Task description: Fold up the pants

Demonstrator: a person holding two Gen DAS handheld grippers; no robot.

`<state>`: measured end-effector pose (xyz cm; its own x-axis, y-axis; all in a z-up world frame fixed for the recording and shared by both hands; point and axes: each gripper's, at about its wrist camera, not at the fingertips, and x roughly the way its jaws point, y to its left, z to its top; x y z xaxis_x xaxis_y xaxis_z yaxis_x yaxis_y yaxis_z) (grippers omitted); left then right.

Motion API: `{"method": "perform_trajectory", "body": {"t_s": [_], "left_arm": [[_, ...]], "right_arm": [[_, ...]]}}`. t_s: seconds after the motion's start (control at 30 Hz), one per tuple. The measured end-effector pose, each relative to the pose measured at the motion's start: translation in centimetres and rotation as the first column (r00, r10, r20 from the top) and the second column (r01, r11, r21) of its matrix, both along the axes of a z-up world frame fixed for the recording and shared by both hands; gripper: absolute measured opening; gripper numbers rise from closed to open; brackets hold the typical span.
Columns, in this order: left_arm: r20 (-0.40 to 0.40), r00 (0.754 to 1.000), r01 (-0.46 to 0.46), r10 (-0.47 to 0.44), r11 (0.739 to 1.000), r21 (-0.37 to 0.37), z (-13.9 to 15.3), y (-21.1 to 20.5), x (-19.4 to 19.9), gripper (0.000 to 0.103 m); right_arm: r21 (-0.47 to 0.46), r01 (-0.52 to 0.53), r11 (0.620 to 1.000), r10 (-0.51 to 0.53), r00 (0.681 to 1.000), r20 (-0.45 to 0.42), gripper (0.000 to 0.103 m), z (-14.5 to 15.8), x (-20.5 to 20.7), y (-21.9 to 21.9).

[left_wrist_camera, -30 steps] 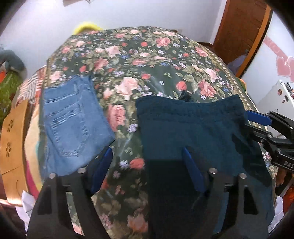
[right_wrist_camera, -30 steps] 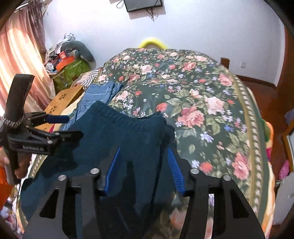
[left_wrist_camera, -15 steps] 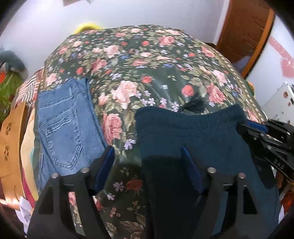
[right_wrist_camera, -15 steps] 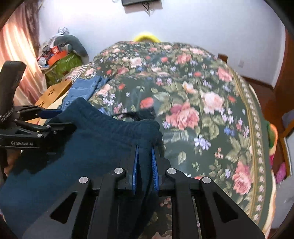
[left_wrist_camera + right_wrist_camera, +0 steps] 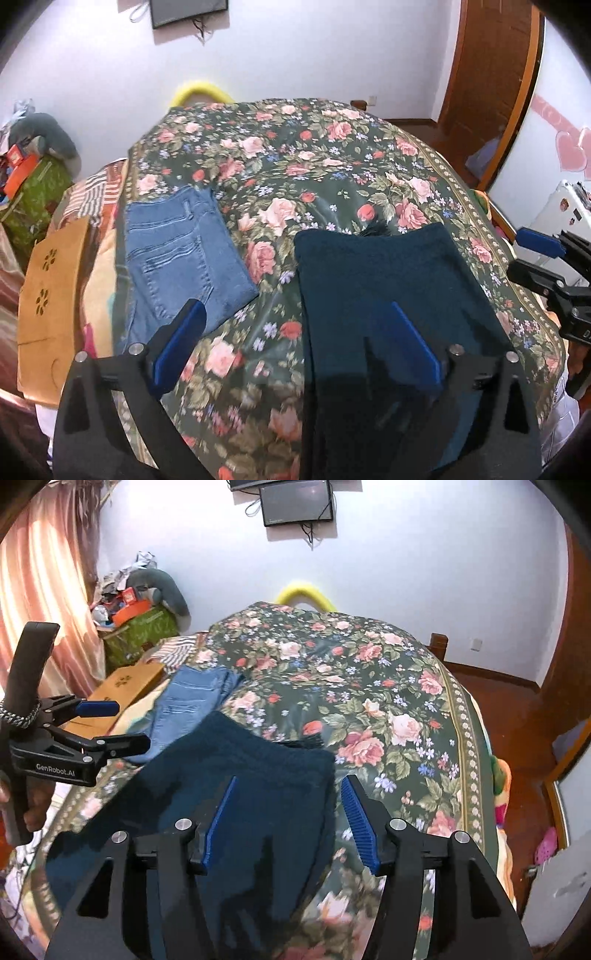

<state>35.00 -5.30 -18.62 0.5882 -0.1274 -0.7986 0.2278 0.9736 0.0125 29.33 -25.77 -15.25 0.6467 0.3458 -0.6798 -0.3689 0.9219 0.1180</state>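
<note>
Dark teal pants (image 5: 388, 280) lie folded flat on the floral bedspread (image 5: 295, 173), waistband at the far end with a dark drawstring tuft (image 5: 375, 232) showing. They also show in the right wrist view (image 5: 251, 786). My left gripper (image 5: 295, 332) is open above the pants' left edge, holding nothing. My right gripper (image 5: 290, 808) is open over the pants' right edge, holding nothing. Each gripper shows in the other's view: the right one (image 5: 543, 258) and the left one (image 5: 107, 725).
Folded blue jeans (image 5: 181, 258) lie left of the teal pants. A cardboard box (image 5: 51, 302) sits off the bed's left side, with clutter (image 5: 136, 616) by the curtain. A wooden door (image 5: 491, 66) is at the right. A screen (image 5: 295, 502) hangs on the wall.
My right gripper, shut on the pants' waistband corner half a second ago, has opened and let go. Both grippers have pulled back and up from the pants, which now lie flat.
</note>
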Motion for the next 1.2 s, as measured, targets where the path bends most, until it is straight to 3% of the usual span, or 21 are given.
{"method": "perform_trajectory", "body": {"t_s": [0.1, 0.3, 0.5, 0.6, 0.77, 0.83, 1.03, 1.07, 1.1, 1.17, 1.2], "left_arm": [[-0.038, 0.999, 0.014, -0.015, 1.000, -0.015, -0.6, 0.4, -1.5, 0.100], [-0.166, 0.985, 0.047, -0.050, 0.999, -0.027, -3.8, 0.6, -3.2, 0.100], [-0.268, 0.960, 0.059, -0.079, 0.995, -0.080, -6.9, 0.1, -2.9, 0.100], [-0.331, 0.938, 0.075, -0.106, 0.992, -0.103, -8.1, -0.3, -1.6, 0.103], [-0.449, 0.880, 0.044, -0.155, 0.968, -0.248, -10.3, 0.4, 1.5, 0.103], [-0.461, 0.871, 0.040, -0.170, 0.960, -0.278, -10.8, 0.4, 2.2, 0.103], [-0.463, 0.864, 0.072, -0.199, 0.958, -0.278, -11.0, -1.5, 2.9, 0.103], [-0.464, 0.862, 0.068, -0.203, 0.954, -0.291, -11.1, -1.6, 3.1, 0.099], [-0.467, 0.859, 0.065, -0.210, 0.949, -0.307, -11.1, -1.8, 3.3, 0.089], [-0.482, 0.837, 0.090, -0.261, 0.933, -0.348, -11.1, -2.5, 3.5, 0.075], [-0.479, 0.839, 0.093, -0.260, 0.934, -0.344, -11.0, -2.6, 3.5, 0.073]], "right_arm": [[0.030, 0.012, 0.999, -0.012, 1.000, -0.018, 0.070, -0.8, -1.8, -0.1], [0.020, 0.019, 1.000, -0.016, 0.989, -0.146, 0.070, -4.7, -3.5, 0.1], [0.100, 0.058, 0.993, -0.025, 0.954, -0.299, 0.070, -9.1, -3.4, -0.5], [0.159, 0.067, 0.985, -0.010, 0.942, -0.336, 0.070, -9.8, -2.9, -1.1], [0.210, 0.061, 0.976, 0.021, 0.930, -0.366, 0.071, -10.5, -1.8, -1.1], [0.219, 0.041, 0.975, 0.043, 0.931, -0.363, 0.071, -10.6, -1.3, -0.7], [0.289, 0.028, 0.957, 0.090, 0.917, -0.389, 0.072, -11.1, 0.5, -0.4], [0.304, 0.030, 0.952, 0.098, 0.913, -0.396, 0.071, -11.3, 0.9, -0.3], [0.310, 0.033, 0.950, 0.099, 0.912, -0.399, 0.068, -11.4, 1.1, -0.3], [0.313, 0.031, 0.949, 0.105, 0.907, -0.407, 0.061, -11.4, 1.2, 0.0], [0.312, 0.027, 0.950, 0.108, 0.908, -0.405, 0.055, -11.3, 1.2, 0.1]]}}
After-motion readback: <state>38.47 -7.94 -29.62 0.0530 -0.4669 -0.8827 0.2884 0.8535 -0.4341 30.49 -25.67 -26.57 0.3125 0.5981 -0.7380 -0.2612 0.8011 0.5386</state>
